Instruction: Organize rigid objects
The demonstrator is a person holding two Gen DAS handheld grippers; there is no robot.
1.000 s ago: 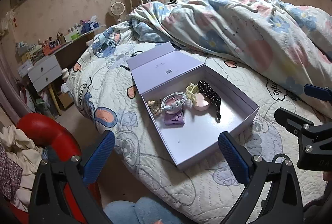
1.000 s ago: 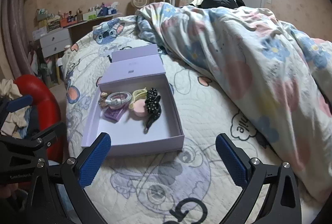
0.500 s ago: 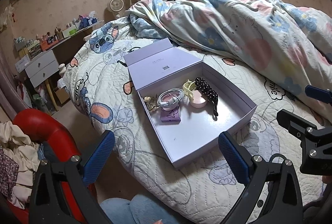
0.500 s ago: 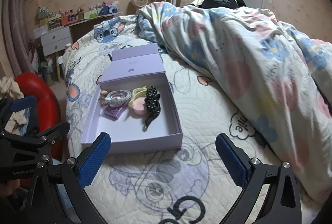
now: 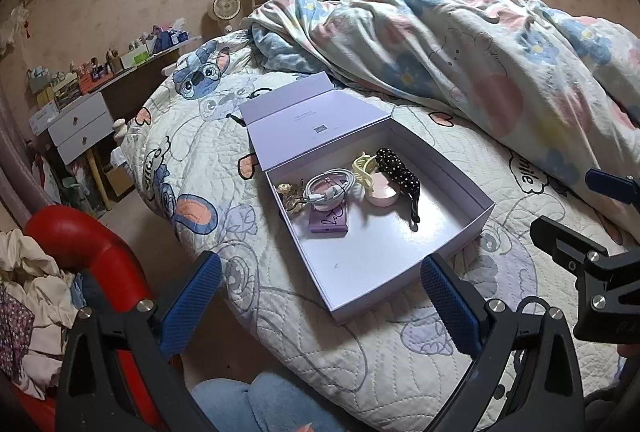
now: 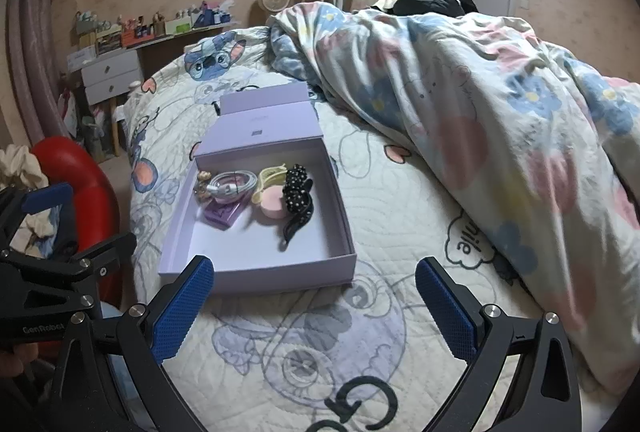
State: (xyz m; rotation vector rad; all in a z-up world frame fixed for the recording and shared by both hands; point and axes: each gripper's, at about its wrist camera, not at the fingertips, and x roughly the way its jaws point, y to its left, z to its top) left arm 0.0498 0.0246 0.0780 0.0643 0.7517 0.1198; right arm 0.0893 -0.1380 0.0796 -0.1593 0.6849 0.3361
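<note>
On left hand-held gripper (image 6: 48, 232): "GenRobot".

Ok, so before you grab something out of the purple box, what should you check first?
1. Left tool open and empty: ok.
2. Right tool open and empty: ok.
3. Purple box lid folded back, inside reachable: ok.
4. Items free to lift: not ok. The white cable lies coiled on other things, and the yellow hair claw leans against the pink round case.
5. Black dotted hair clip has bare box floor beside it: ok.
6. Box steady on the soft quilt: cannot tell.
</note>
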